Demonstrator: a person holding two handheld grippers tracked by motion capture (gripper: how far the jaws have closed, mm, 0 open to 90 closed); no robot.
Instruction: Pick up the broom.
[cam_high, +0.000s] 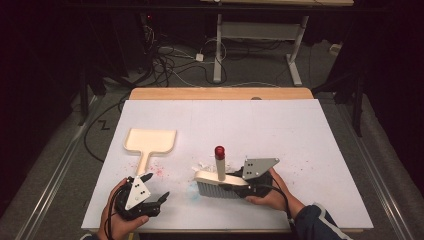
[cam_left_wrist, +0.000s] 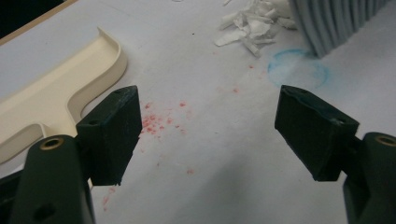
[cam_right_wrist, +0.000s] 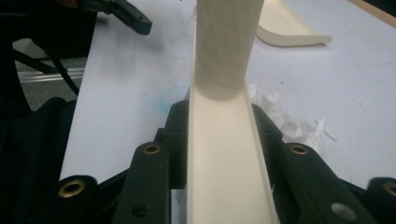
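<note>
Right fingers: nearly shut, the right gripper (cam_high: 239, 181) clamped on the cream back of the one brush (cam_high: 220, 179) (a pad on each long side, seen in the right gripper view (cam_right_wrist: 219, 154)).
Left fingers: spread wide, nothing between them; the left gripper (cam_high: 156, 189) hangs just above the tabletop (cam_high: 300, 130), with red specks (cam_left_wrist: 156, 122) under the gap.
Brush: one, bristles down on the tabletop near the front edge, its handle upright with a red cap (cam_high: 219, 150); it sits at 3 o'clock from the left gripper.
Paper scraps: one small white pile (cam_left_wrist: 252, 25), touching the bristles at the brush's 10 o'clock end.
Blue ring: one faint circle (cam_left_wrist: 299, 70) drawn on the tabletop, just beside the bristles.
Dustpan: one, cream (cam_high: 150, 141), flat on the tabletop at 12 o'clock from the left gripper, handle pointing towards it (near, not touching).
Hands: two, one around each gripper at the front edge.
</note>
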